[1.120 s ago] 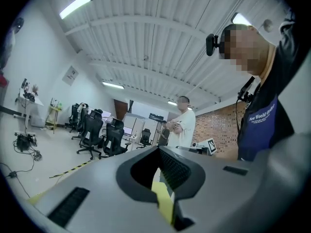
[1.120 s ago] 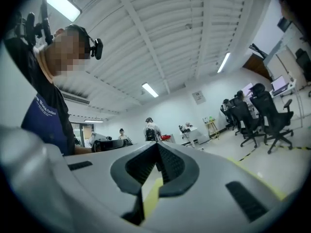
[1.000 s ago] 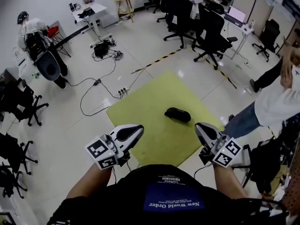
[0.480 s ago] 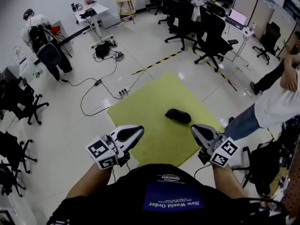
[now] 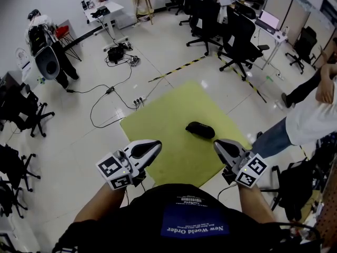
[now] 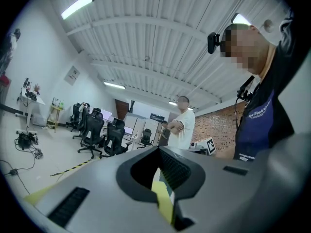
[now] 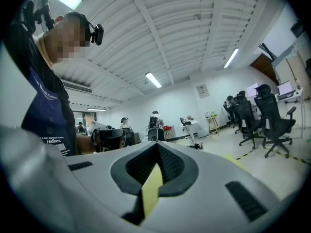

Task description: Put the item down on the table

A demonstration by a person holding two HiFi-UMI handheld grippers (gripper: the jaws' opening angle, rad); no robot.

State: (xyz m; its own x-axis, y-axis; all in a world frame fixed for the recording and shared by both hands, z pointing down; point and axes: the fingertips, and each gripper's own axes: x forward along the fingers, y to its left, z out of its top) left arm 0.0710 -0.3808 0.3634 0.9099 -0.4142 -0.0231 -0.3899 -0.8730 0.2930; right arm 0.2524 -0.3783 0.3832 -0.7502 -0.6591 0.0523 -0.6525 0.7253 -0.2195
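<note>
- Claws first: your left gripper [image 5: 151,146] is clenched, jaws pressed together with nothing between them; its own view shows the same [image 6: 158,152]
- your right gripper [image 5: 220,145] is likewise clenched and empty; its view shows the two jaws meeting at the tip [image 7: 158,148]
- you hold both grippers close to your body, near the front edge of the yellow-green square table top [image 5: 166,117], the left over its near left corner, the right over its near right edge; neither touches the table
- the black oblong soft case [image 5: 200,129] lies flat on the table, right of centre, well apart from the left gripper and nearer the right one; nothing touches it
- beyond the table, black cables [image 5: 108,96] trail over the pale floor; black office chairs [image 5: 239,33] stand further back
- a person in a white shirt [image 5: 310,115] stands just off the table's right side
</note>
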